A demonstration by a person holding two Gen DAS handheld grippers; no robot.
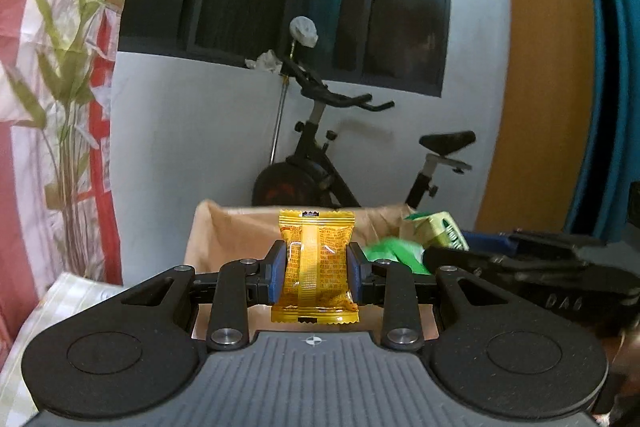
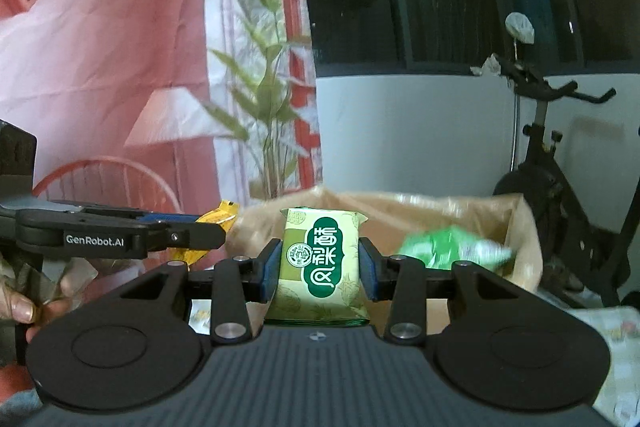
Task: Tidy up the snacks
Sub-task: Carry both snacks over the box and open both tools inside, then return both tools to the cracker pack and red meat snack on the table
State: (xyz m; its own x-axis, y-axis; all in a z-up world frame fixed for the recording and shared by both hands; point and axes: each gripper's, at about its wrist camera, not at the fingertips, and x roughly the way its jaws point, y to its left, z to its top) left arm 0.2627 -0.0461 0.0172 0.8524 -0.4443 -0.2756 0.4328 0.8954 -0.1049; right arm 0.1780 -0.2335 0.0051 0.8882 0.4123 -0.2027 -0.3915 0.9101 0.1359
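Both packets you are carrying are light, crinkly film pouches with something crumbly inside, so judge them as slippery on the outside and easy to crush. Take them across the flat middle, as you have, and keep off the crimped end seals, which would fold and slide out.

Your left gripper (image 1: 316,269) is pinching the yellow snack packet (image 1: 315,263) by its two long edges. The blue pads (image 1: 279,269) press its sides and the packet stands upright between them, top seal pointing away from you. Just ahead of it and lower sits the open cardboard box (image 1: 224,227).

Your right gripper (image 2: 319,263) is likewise closed on the green pastry packet (image 2: 322,259), upright, label facing the camera. The box lies right beyond its fingertips, with a blurred green wrapper (image 2: 448,247) ahead and to the right. I would not squeeze harder; the wrappers already bulge a little.
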